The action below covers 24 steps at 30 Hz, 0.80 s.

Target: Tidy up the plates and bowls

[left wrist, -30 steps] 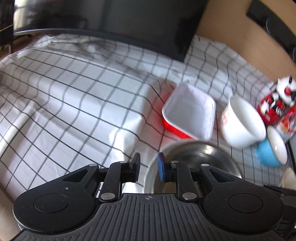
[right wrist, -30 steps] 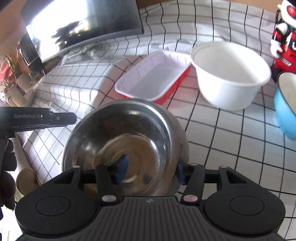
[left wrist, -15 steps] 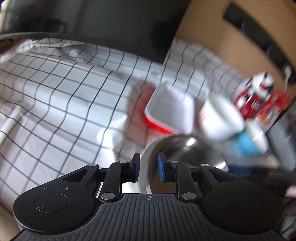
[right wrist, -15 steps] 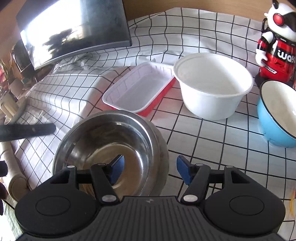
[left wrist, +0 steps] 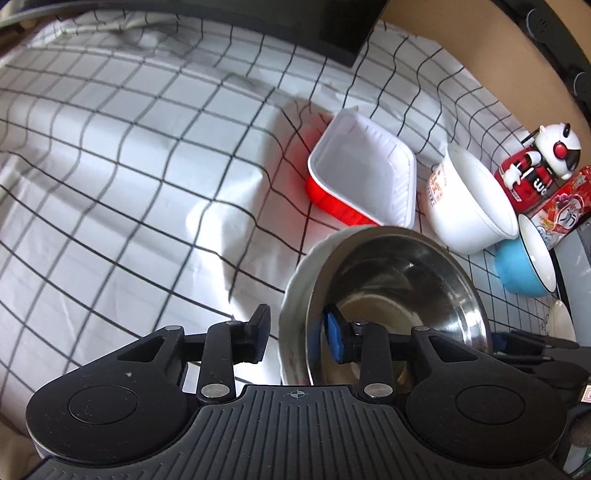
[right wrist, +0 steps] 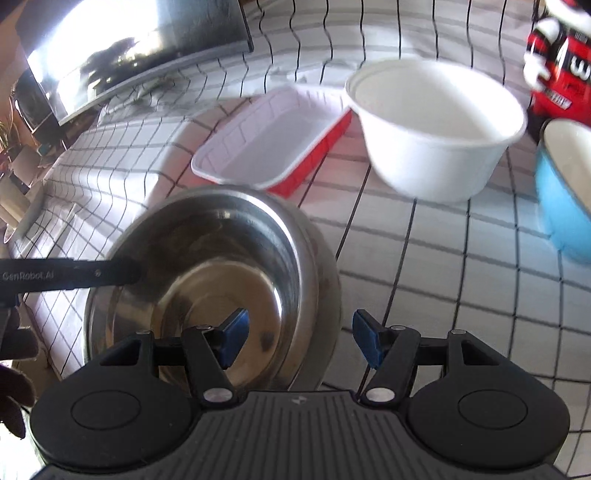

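Note:
A steel bowl (left wrist: 391, 280) (right wrist: 221, 273) sits on the checked cloth (left wrist: 147, 184), close below both grippers. My left gripper (left wrist: 295, 334) straddles the bowl's left wall, one finger outside and the blue pad inside. Its jaws are opening and no pad presses on the wall. My right gripper (right wrist: 299, 341) straddles the right wall the same way, open, with a gap at the outer pad. Behind the bowl lie a red tray with a white inside (left wrist: 364, 177) (right wrist: 273, 140), a white bowl (left wrist: 469, 199) (right wrist: 436, 125) and a blue bowl (left wrist: 524, 266) (right wrist: 565, 206).
A red and white robot toy (left wrist: 535, 162) (right wrist: 554, 74) stands at the back right beside a printed red packet (left wrist: 561, 210). A dark monitor (left wrist: 221, 18) (right wrist: 129, 55) lines the far edge. Wide bare cloth lies to the left of the bowl.
The left jaws, nearly shut at the bowl's rim before, have spread apart. Both grippers have sunk a little toward the table, and the right jaws stand slightly wider than a second ago.

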Each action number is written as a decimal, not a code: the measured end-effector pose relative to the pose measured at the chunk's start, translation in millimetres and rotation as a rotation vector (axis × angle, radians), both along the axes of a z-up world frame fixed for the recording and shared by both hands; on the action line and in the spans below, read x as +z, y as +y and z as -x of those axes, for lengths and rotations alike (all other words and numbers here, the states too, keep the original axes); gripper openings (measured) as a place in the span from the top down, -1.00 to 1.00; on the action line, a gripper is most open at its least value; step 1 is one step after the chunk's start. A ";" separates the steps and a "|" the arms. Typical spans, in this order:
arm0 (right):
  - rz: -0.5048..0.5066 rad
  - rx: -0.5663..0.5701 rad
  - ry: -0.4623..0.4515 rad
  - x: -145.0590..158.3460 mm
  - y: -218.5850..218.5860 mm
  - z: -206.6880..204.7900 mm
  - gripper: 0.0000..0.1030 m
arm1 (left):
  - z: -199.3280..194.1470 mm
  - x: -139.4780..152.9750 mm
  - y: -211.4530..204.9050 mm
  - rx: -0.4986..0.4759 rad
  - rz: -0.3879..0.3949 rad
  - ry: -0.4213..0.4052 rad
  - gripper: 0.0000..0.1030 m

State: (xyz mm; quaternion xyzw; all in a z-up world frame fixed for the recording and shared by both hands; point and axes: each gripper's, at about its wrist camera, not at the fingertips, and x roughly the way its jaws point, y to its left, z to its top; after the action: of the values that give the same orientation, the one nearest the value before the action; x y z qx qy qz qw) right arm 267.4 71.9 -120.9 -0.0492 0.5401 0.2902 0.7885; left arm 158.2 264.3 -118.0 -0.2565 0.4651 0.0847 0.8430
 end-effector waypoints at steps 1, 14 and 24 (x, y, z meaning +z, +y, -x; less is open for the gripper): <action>-0.009 -0.001 0.018 -2.1 0.3 -0.7 -0.19 | -2.4 -2.7 -0.9 -0.010 0.008 0.007 0.33; -0.035 -0.018 0.074 -1.8 -11.6 -3.5 0.19 | -21.5 -11.5 -15.1 -0.053 -0.007 0.128 0.27; 0.001 -0.147 0.035 1.2 -56.2 -15.1 0.19 | -56.3 -14.2 -55.9 -0.162 0.035 0.137 0.22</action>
State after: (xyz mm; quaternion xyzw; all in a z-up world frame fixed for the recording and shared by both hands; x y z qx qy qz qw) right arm 282.6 15.7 -119.7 -0.0048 0.5563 0.2321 0.7979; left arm 214.5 208.4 -132.2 -0.2261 0.5423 0.0256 0.8088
